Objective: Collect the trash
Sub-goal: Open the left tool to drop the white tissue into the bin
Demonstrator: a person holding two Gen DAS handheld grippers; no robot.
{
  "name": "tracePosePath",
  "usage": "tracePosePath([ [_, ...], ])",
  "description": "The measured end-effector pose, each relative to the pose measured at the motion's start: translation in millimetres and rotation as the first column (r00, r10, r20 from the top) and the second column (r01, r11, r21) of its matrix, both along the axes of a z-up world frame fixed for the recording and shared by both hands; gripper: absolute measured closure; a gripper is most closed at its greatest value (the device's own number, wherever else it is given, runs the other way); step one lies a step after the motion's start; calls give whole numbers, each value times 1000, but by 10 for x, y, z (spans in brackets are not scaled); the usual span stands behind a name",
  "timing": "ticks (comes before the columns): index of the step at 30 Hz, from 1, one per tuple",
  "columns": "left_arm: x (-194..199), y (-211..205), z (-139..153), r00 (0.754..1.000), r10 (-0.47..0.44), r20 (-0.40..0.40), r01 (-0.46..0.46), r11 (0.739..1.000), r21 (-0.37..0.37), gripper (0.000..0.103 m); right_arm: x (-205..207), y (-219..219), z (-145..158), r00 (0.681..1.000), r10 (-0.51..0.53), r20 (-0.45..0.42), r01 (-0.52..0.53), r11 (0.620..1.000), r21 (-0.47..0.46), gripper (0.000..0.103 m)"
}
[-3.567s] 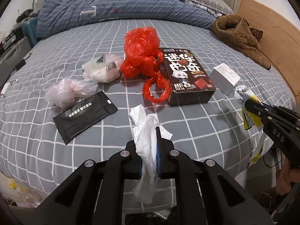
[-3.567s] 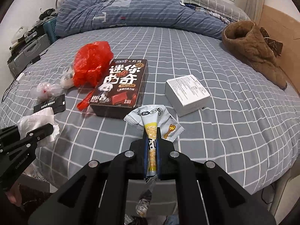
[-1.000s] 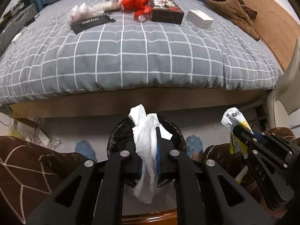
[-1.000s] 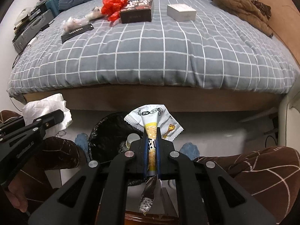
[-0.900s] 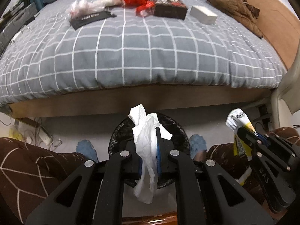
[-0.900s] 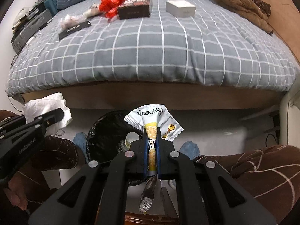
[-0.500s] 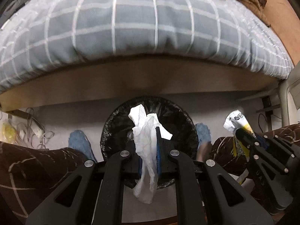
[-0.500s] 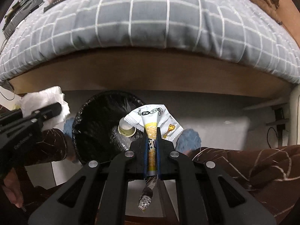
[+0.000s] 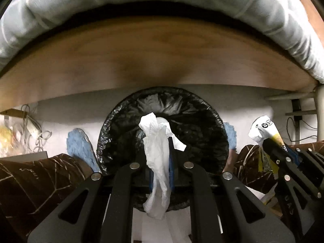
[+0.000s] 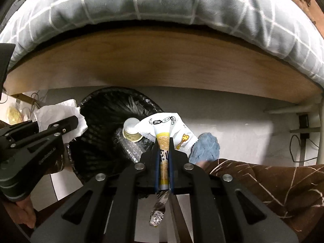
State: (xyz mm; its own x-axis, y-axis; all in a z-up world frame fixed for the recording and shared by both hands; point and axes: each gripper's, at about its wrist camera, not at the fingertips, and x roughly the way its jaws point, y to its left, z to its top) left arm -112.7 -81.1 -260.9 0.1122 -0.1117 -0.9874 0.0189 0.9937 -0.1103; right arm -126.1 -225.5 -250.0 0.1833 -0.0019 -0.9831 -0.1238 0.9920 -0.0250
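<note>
Trash bin with its black plastic bag (image 9: 194, 121) looks bigger now, and the grey checked bed (image 10: 162, 2) has slid up. Left gripper (image 9: 160, 151) has come down over it, clamped on crumpled white tissue (image 9: 157, 141). Right gripper (image 10: 163, 147) still pinches a yellow-and-white snack wrapper (image 10: 168, 123).

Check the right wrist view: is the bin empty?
No, a paper cup and some clear plastic already lie inside the bin.
</note>
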Motion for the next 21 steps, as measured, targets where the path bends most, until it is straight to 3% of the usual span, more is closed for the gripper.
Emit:
tracePosePath([
  [7,22,-34,-88,1000,-7,-12,7,1000,0,93,16,64,-132,999,0,-34,-1,1000,-10,96],
  [10,19,-37,-124,1000,-5,-16,5,1000,10,87,36,39,-140,999,2,-33,-2,1000,-12,96],
  [12,8,-31,-124,1000,-5,-10,5,999,39,64,39,40,-128,1000,0,-29,0,1000,-9,96],
  [14,8,-6,-97,1000,-2,3,2,999,42,50,41,37,-109,1000,-1,-21,0,1000,-9,96],
  [21,-17,172,28,998,12,54,-15,997,73,24,28,123,-29,1000,15,9,-15,1000,10,96],
])
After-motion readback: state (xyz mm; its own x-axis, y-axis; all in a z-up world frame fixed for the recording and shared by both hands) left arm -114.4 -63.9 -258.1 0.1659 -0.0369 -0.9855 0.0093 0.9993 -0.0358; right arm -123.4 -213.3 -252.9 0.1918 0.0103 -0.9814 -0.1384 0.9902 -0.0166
